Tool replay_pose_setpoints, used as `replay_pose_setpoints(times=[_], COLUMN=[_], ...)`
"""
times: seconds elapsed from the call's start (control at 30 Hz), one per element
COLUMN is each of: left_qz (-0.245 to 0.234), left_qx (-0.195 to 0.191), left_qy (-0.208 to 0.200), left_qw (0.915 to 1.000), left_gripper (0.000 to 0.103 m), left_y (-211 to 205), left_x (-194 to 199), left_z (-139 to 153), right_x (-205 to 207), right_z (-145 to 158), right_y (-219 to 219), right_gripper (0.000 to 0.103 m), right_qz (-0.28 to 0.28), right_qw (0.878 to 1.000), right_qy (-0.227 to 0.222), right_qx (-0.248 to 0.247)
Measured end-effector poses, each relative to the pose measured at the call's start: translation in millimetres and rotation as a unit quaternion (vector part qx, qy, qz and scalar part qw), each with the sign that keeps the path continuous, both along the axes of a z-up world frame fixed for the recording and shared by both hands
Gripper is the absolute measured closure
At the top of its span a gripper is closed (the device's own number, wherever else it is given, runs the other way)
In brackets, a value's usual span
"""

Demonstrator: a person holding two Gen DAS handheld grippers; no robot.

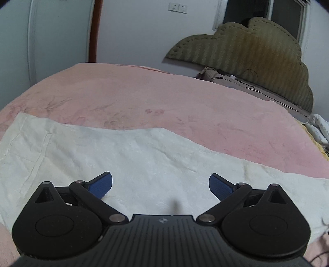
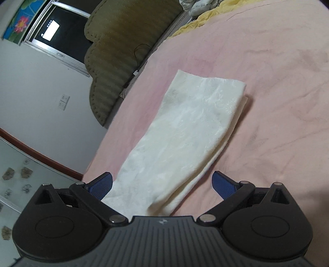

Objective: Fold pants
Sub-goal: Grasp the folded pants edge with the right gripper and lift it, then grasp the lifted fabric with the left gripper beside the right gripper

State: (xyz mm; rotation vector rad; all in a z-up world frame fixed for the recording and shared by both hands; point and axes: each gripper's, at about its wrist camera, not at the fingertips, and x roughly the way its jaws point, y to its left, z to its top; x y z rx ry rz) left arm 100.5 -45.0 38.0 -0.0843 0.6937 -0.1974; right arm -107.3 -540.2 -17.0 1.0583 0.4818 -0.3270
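1. The cream-white textured pants lie flat on the pink bedspread, folded lengthwise into a long band with one layer on top of the other; a thin edge of the lower layer peeks out along the side of the band.
2. Taking the padded olive-green scalloped headboard as the landmark, the pants stretch along the bed with their far short end towards the headboard and well apart from it.
3. In the right wrist view, the right gripper hovers over the near end of the pants, its blue-padded fingers spread wide and grasping nothing; the cloth runs away between them towards the headboard.
4. In the left wrist view, the left gripper sits low over the pants, which here cross the frame sideways. Its blue fingers are likewise released, spread wide apart with nothing between them. Whether they touch the cloth cannot be told.
5. From that view the headboard stands at the far right, beyond a broad stretch of bare bedspread.
6. A dark cable lies along the foot of the headboard.
7. A crumpled white and yellow quilt is bunched just beside the headboard, well apart from the pants.
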Motion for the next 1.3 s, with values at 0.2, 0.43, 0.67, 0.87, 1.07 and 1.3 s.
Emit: replay_pose_setpoints(times=[0.2,0.43,0.67,0.87,1.07,1.3], left_qz=[-0.012,-0.014,-0.055,-0.111,-0.17,-0.164], left_qx=[0.011,0.041,0.035,-0.121,-0.291,-0.307], left_qy=[-0.019,-0.009,0.005,0.087,0.215,0.229], left_qw=[0.9997,0.999,0.9978,0.9826,0.9165,0.909], left_gripper=[0.001,0.001,0.002,0.002,0.002,0.002], left_y=[-10.3,-20.4,-33.3,-49.2,-87.6,-118.8], left_x=[-10.0,-0.8,7.6,23.7,37.7,41.5], left_z=[2.9,-1.4,-3.5,-16.4,-52.4,-63.5], right_x=[14.7,23.5,48.6,82.4,91.2,94.1], right_z=[-9.4,-30.3,12.2,67.4,52.9,41.8], right_y=[-25.2,-40.5,-7.5,97.6,191.5,217.8], right_gripper=[0.016,0.089,0.093,0.093,0.094,0.093], right_qz=[-0.054,-0.076,-0.048,0.095,0.21,0.259], right_qw=[0.998,0.997,0.991,0.904,0.81,0.805], right_qy=[-0.023,-0.002,0.014,0.046,0.061,0.057], right_qx=[-0.002,0.027,-0.125,-0.413,-0.543,-0.53])
